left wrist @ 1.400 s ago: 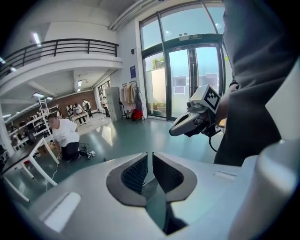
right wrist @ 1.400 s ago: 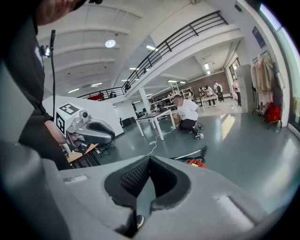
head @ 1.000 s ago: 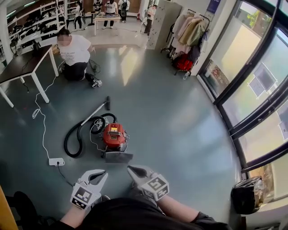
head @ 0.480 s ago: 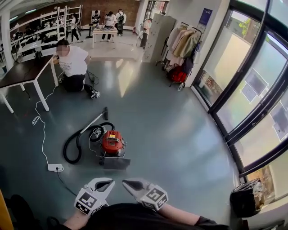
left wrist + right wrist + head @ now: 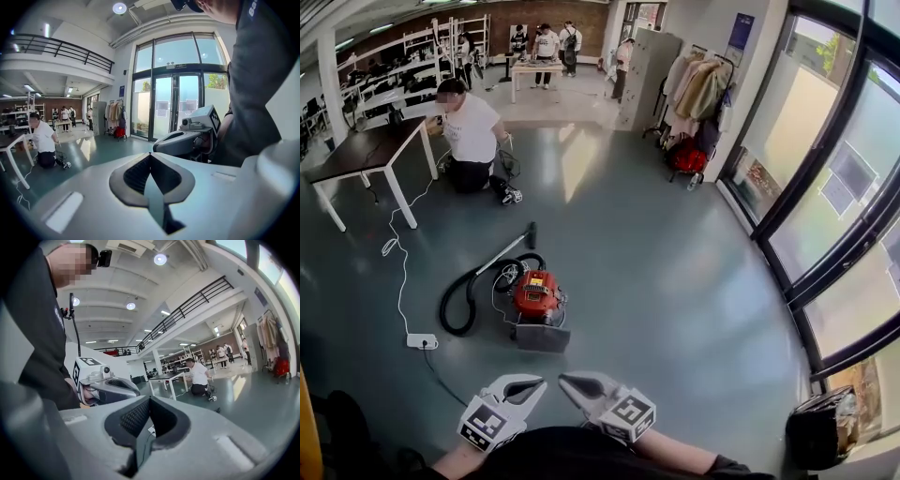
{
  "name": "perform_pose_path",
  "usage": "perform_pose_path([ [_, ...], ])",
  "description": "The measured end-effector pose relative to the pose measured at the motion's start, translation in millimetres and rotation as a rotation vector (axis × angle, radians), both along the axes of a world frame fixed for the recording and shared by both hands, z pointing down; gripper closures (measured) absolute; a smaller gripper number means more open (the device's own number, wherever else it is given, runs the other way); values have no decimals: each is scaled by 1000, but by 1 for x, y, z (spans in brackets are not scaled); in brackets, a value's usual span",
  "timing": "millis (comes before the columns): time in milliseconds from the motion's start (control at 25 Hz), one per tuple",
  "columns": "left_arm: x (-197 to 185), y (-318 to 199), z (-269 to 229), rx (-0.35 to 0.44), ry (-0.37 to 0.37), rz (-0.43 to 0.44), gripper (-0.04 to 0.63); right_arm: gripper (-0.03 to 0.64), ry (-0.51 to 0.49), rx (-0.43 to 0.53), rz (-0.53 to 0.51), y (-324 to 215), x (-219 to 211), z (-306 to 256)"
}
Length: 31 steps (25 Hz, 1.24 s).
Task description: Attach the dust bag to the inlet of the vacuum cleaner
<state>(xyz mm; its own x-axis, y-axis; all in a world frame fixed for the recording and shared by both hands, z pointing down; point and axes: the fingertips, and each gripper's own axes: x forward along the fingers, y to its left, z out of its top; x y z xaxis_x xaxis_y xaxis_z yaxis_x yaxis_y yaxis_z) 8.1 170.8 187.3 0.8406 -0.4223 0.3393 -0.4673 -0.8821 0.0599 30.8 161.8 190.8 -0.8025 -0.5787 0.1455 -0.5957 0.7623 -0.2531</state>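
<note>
The red vacuum cleaner (image 5: 536, 292) stands on the grey floor ahead of me, with a grey flap (image 5: 542, 337) at its near end. Its black hose (image 5: 457, 305) loops to the left and its wand (image 5: 502, 251) lies behind it. I cannot make out a dust bag in any view. Close to my body, the left gripper (image 5: 539, 383) and the right gripper (image 5: 565, 381) point at each other, well short of the vacuum. Both are shut and empty. The left gripper view shows the left gripper (image 5: 150, 155) with the right gripper's body beyond it. The right gripper view shows the right gripper (image 5: 149, 399).
A white power strip (image 5: 422, 341) and its cable lie left of the hose. A person (image 5: 473, 131) crouches by a table (image 5: 366, 150) at the back left. A coat rack (image 5: 698, 75), a red bag (image 5: 686, 155), glass walls and a dark bin (image 5: 820, 431) line the right.
Both grippers have drawn back toward my body, and their tips have come closer together. The head view has lifted a little. The vacuum has not moved.
</note>
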Motion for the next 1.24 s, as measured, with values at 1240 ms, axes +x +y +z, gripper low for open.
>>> perform_pose_path([
  [1240, -5, 1, 0, 19, -15, 25, 578, 624, 32, 41, -12, -5, -9, -9],
])
